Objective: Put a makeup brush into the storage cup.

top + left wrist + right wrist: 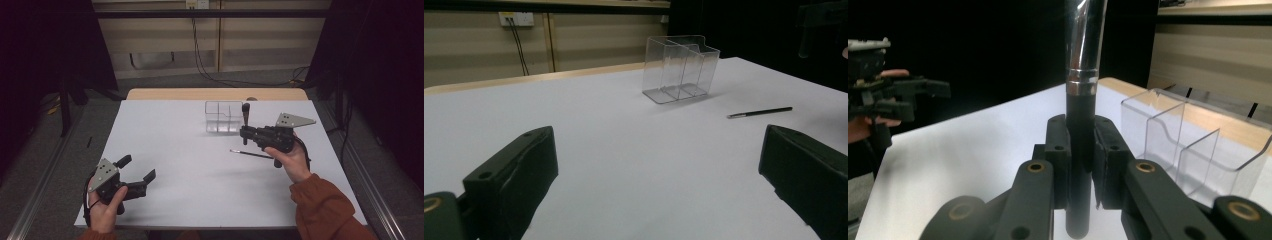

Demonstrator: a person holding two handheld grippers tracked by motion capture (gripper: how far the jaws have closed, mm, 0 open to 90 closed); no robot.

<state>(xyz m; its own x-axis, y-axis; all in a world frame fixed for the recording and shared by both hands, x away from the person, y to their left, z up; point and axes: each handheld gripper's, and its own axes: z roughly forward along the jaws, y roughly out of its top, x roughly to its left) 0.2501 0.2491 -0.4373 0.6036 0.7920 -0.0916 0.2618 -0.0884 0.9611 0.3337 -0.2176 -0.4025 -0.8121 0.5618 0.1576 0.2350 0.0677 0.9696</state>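
Note:
My right gripper (245, 133) is shut on a thick brush (245, 114) with a black handle and a silver ferrule, held upright just right of a clear divided organizer (223, 116). In the right gripper view the pads clamp the brush's handle (1081, 115), and the organizer (1193, 145) stands close on the right. A thin black brush (251, 153) lies flat on the white table below that hand. My left gripper (137, 168) rests open near the front left corner with nothing between its fingers. In the left gripper view the organizer (679, 67) and the thin brush (760, 112) lie far ahead.
The white table top (190, 180) ends in a wooden strip (215, 94) at the far side. Cables (200, 60) hang down the wall behind. Dark stands flank the table on both sides.

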